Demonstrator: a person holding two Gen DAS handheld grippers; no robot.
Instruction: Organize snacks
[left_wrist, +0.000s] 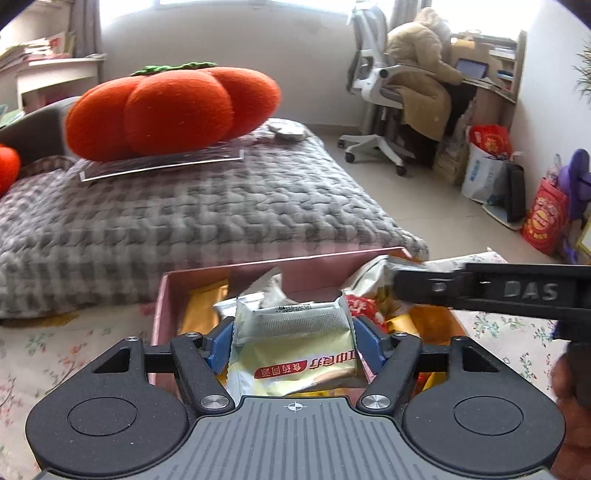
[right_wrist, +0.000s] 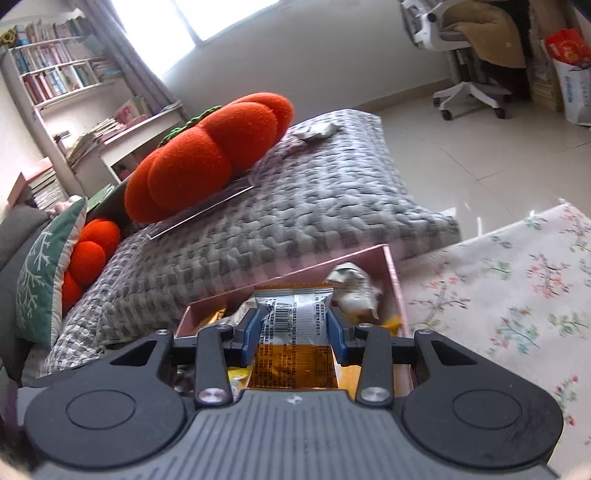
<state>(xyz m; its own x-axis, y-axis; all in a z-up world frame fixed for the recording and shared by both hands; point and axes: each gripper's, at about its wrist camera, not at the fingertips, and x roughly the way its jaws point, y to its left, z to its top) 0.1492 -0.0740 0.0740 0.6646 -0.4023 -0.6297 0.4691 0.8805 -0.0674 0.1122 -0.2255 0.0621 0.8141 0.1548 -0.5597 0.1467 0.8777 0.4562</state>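
A pink box (left_wrist: 280, 260) (right_wrist: 288, 275) sits on a floral cloth and holds several snack packets. My left gripper (left_wrist: 293, 341) is shut on a pale yellow snack packet (left_wrist: 295, 354) with a red label, held over the box. My right gripper (right_wrist: 293, 328) is shut on an orange and silver snack packet (right_wrist: 295, 332), also over the box. The right gripper's black body (left_wrist: 495, 291) shows at the right edge of the left wrist view, above the box's right side. A crumpled white packet (right_wrist: 351, 288) lies in the box's far right corner.
A grey checked blanket (left_wrist: 192, 218) lies behind the box, with a big orange pumpkin cushion (left_wrist: 173, 110) on a clear sheet. A crumpled wrapper (left_wrist: 288, 131) lies at the blanket's far end. An office chair (left_wrist: 384, 92), desk and bags (left_wrist: 543, 218) stand at the right.
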